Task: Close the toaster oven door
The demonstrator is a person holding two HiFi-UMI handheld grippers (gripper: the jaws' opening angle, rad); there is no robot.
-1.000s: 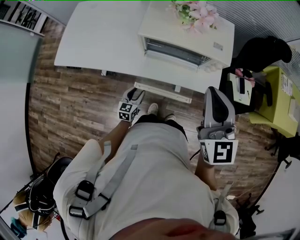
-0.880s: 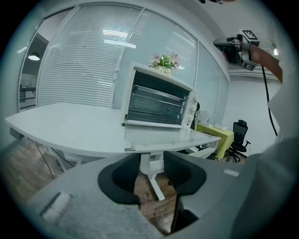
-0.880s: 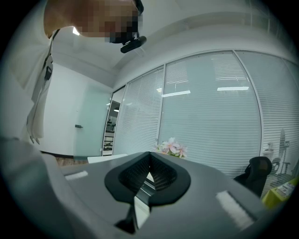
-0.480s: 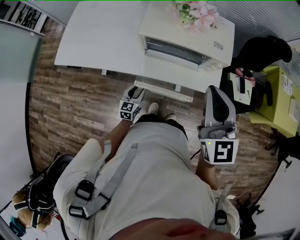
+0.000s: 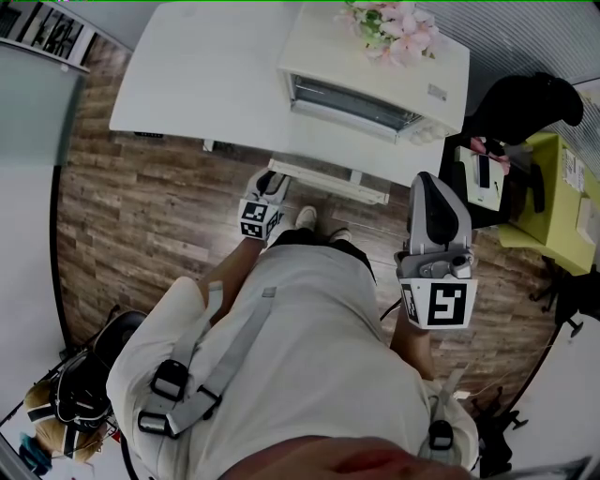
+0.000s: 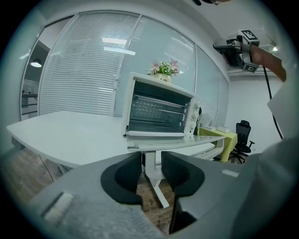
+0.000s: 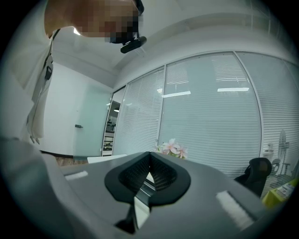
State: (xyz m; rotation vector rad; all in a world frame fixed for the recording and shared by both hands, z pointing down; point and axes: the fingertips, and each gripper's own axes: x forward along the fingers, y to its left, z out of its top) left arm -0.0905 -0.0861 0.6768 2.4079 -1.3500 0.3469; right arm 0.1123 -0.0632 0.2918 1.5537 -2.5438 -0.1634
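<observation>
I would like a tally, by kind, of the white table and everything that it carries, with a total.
White table: 1
Toaster oven: 1
Flower bunch, on top of the oven: 1
Total: 3

Open floor (image 5: 141,216) before table (image 5: 206,84) (oven (image 5: 375,58) atop)

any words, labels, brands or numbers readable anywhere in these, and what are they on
No text can be read in any view.
Grey label on top of the toaster oven: too small to read.
Papers on the yellow-green table: print too small to read.
Square markers on the near cube and the far cube: black-and-white patterns, not words.
</observation>
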